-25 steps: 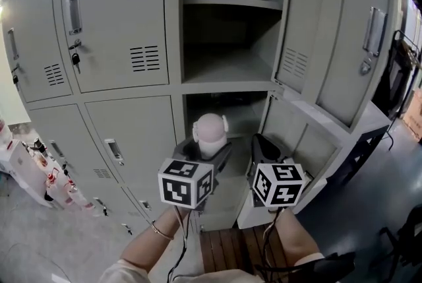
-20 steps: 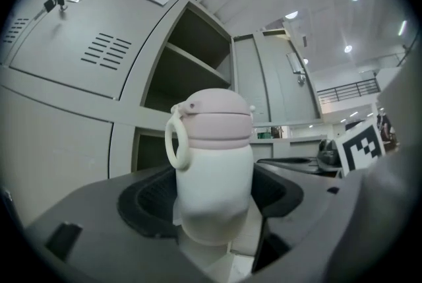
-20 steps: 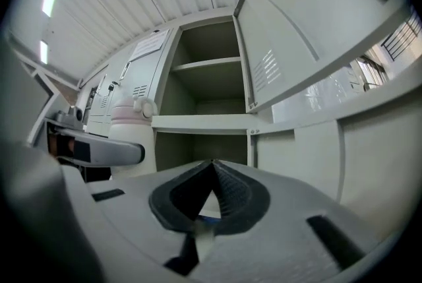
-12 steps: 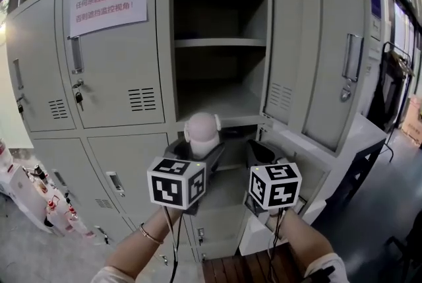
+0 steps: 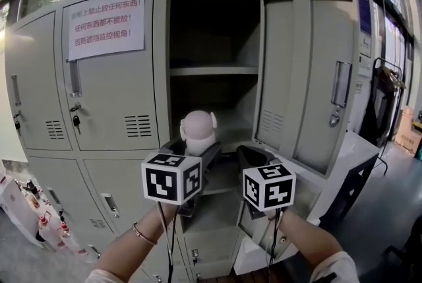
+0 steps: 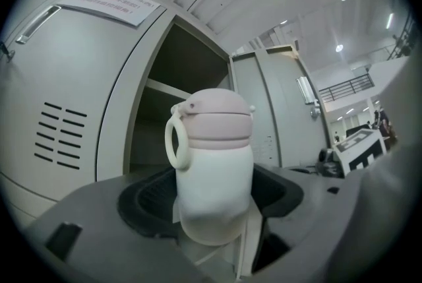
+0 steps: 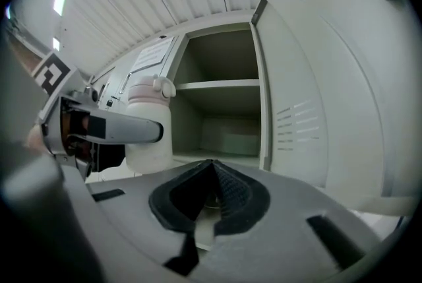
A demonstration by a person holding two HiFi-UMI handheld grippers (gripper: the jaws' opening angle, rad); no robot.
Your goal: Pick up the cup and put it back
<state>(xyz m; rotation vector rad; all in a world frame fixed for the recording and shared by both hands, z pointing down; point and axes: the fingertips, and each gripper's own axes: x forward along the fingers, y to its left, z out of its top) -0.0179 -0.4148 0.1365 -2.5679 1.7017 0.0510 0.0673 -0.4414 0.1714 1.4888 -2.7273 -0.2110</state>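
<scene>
Before the open locker (image 5: 204,44), left tongs (image 5: 198,155) clamp the pink-lidded cup (image 6: 212,143) round its smooth white body, judged rigid, light, slippery; right tongs (image 7: 210,192) closed, empty.

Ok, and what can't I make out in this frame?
- Base of the cup: left gripper view, sunk inside the left gripper, which is shut on it.
- Lower body of the cup: head view, behind the left gripper's marker cube.
- Jaws of the right gripper: head view, behind its cube; its own view shows them shut, empty.
- Print on the notice: left gripper view, too small.
</scene>
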